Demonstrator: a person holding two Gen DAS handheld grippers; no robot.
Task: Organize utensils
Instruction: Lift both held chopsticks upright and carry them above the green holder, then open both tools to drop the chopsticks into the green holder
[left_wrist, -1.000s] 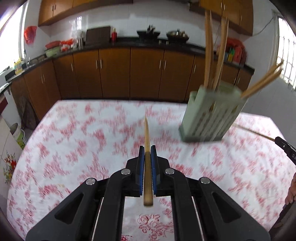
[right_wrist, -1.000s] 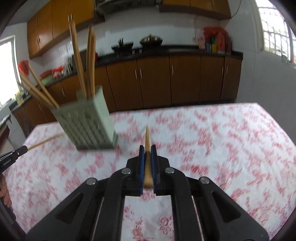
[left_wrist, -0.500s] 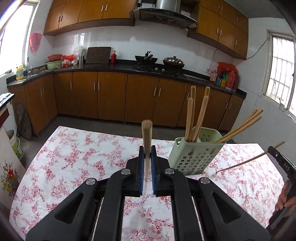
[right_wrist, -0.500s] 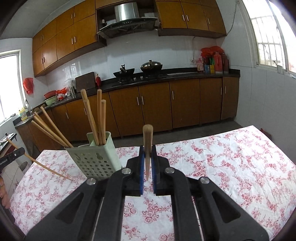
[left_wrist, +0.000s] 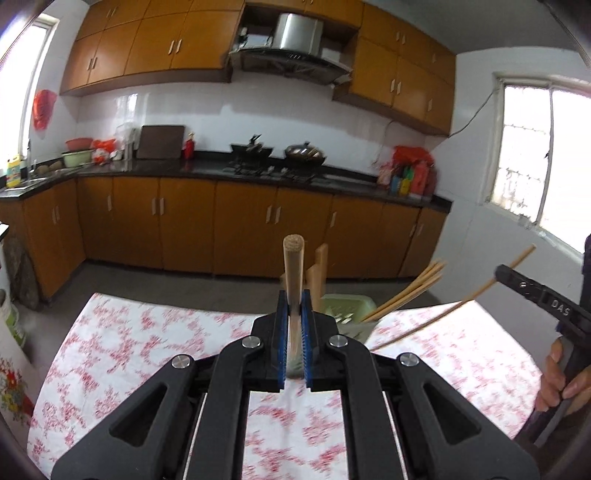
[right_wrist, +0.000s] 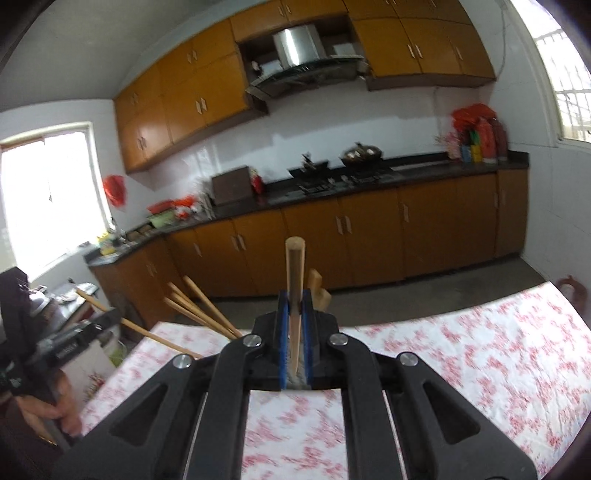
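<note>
My left gripper (left_wrist: 294, 325) is shut on a wooden chopstick (left_wrist: 293, 266) whose blunt end points up and away. Just behind it stands the pale green utensil holder (left_wrist: 349, 306), mostly hidden, with several chopsticks (left_wrist: 406, 291) leaning out to the right. My right gripper (right_wrist: 295, 325) is shut on another chopstick (right_wrist: 294, 266), also tilted upward. The holder is hidden behind it in the right wrist view; its chopsticks (right_wrist: 199, 306) fan out to the left. Each gripper shows at the edge of the other's view, the right one (left_wrist: 535, 299) and the left one (right_wrist: 74, 339).
The table carries a white cloth with red flowers (left_wrist: 147, 347). Brown kitchen cabinets and a dark counter (left_wrist: 258, 173) with pans run along the far wall. A person's hand (left_wrist: 565, 376) holds the right gripper's handle.
Both grippers have tilted upward, so the table has dropped low in both views. The holder has moved behind each gripper's fingers. Both chopsticks stay gripped.
</note>
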